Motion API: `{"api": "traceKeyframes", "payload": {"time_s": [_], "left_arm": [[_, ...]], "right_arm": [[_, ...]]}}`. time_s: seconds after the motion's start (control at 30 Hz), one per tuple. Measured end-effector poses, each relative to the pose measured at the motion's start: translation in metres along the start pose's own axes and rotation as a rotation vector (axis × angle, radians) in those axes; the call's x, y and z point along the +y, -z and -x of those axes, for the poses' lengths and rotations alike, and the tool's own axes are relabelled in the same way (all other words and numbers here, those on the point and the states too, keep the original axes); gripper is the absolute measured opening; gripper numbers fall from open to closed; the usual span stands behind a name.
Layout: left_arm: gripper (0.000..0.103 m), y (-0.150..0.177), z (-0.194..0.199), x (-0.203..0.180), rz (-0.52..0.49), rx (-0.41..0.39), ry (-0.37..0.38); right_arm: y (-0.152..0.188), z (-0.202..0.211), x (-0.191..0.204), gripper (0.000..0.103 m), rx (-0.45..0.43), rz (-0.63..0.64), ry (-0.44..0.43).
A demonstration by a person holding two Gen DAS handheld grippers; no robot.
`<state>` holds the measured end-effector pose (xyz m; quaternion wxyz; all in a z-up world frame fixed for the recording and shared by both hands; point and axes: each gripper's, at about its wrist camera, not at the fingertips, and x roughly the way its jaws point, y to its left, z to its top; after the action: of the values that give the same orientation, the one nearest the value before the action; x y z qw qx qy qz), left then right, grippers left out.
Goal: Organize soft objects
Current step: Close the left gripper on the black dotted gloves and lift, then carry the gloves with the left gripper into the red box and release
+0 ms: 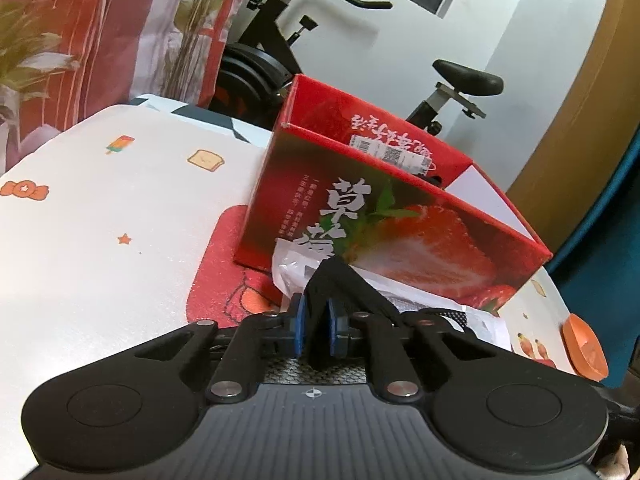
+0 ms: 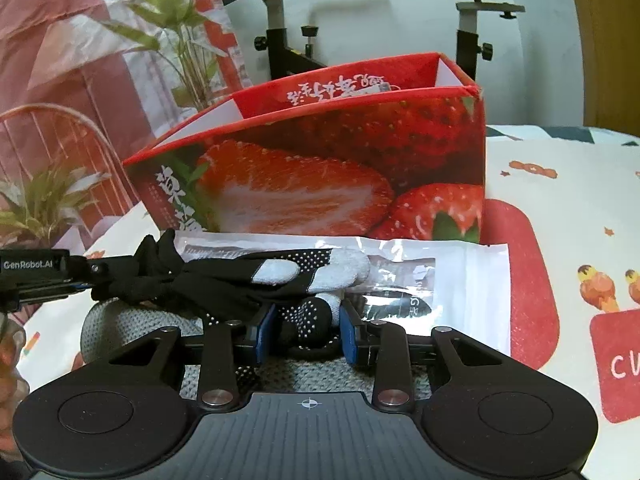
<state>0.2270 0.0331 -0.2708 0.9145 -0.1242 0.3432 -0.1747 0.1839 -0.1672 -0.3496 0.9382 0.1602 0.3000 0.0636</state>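
Observation:
A black glove with grey fingertips and white grip dots (image 2: 280, 276) lies stretched across a clear plastic packet (image 2: 440, 276) in front of an open red strawberry box (image 2: 320, 176). My left gripper (image 1: 317, 322) is shut on the glove's black cuff (image 1: 340, 280); it shows at the left of the right wrist view (image 2: 80, 276). My right gripper (image 2: 306, 328) is closed around a dotted glove finger (image 2: 312, 320). A grey knitted item (image 2: 132, 328) lies under the glove.
The box (image 1: 400, 216) stands on a white bed cover with cartoon prints (image 1: 100, 220) and a red patch (image 2: 520, 280). An exercise bike (image 1: 280, 60) stands behind. An orange object (image 1: 584, 344) lies at the right edge.

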Motion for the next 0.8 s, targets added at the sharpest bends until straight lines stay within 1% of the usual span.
{"api": "traceKeyframes", "payload": {"time_s": [0.03, 0.1, 0.27, 0.53, 0.7, 0.8], "left_arm": [[0.011, 0.000, 0.001, -0.001, -0.008, -0.002, 0.003], [0.011, 0.000, 0.004, -0.006, -0.036, -0.017, 0.000], [0.011, -0.004, 0.019, -0.017, -0.079, -0.076, -0.003], [0.011, -0.010, 0.047, -0.031, -0.112, -0.157, -0.010], [0.011, -0.020, 0.064, -0.041, -0.120, -0.207, 0.004], [0.011, -0.028, 0.073, -0.050, -0.150, -0.243, 0.020]], "right_arm": [[0.000, 0.001, 0.000, 0.020, -0.001, 0.000, -0.001], [-0.001, 0.002, 0.002, 0.011, -0.001, 0.003, -0.017], [-0.007, 0.014, 0.008, 0.010, -0.043, 0.031, -0.024], [-0.023, 0.046, 0.017, 0.010, -0.146, 0.064, -0.045], [-0.036, 0.064, 0.023, 0.010, -0.207, 0.093, -0.051], [-0.048, 0.072, 0.027, 0.010, -0.242, 0.122, -0.040]]}}
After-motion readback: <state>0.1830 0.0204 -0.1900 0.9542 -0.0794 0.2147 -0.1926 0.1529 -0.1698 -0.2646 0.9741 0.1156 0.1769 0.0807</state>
